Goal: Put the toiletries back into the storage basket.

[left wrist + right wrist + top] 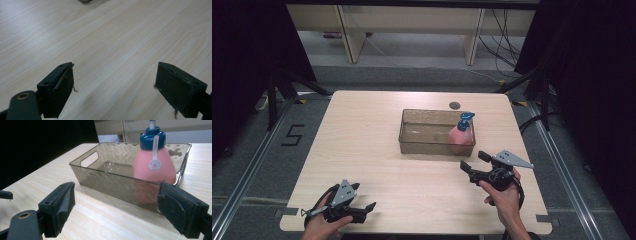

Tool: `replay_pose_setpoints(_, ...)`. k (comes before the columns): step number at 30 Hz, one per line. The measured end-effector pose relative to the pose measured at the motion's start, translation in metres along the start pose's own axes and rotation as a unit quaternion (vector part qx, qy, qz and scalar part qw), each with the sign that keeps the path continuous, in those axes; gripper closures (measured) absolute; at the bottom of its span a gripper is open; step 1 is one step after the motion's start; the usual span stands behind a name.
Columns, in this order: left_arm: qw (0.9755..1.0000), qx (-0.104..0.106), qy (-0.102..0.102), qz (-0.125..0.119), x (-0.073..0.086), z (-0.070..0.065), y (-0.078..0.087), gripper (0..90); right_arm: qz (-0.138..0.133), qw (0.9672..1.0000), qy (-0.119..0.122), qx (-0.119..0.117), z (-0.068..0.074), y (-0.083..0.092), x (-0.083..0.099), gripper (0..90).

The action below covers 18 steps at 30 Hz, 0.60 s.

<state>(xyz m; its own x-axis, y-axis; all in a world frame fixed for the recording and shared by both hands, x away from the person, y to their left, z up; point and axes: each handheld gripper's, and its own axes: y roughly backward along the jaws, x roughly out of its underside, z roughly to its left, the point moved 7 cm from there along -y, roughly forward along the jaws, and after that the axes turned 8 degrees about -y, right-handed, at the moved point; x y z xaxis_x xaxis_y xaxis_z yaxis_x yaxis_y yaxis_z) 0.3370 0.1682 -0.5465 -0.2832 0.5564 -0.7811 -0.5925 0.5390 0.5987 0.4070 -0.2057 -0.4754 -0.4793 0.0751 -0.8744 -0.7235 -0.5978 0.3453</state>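
fingers: both pairs spread wide, nothing held; right gripper (476, 164) raised off the wooden table (362, 150), left gripper (362, 206) low at its near edge
target: pink pump bottle with blue cap (154, 162), upright in the right end of the smoky clear plastic bin (100, 173)
direction: just ahead of the right fingers, behind the bin's near wall
long axis: vertical
nearer hand: right; left is well apart
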Motion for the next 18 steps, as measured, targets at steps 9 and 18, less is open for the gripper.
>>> replay_pose_setpoints(9, 1.0000, 0.000, 0.005, -0.004, 0.000, -0.001, -0.001, 15.0, 0.008, 0.9999, -0.004, -0.005, 0.003, 0.002, 0.006, 15.6)
replay_pose_setpoints(18, 1.0000, -0.003, 0.005, -0.003, 0.000, -0.001, -0.001, 14.9, 0.006, 0.9997, -0.010, -0.019, 0.009, 0.007, 0.012, 15.6)
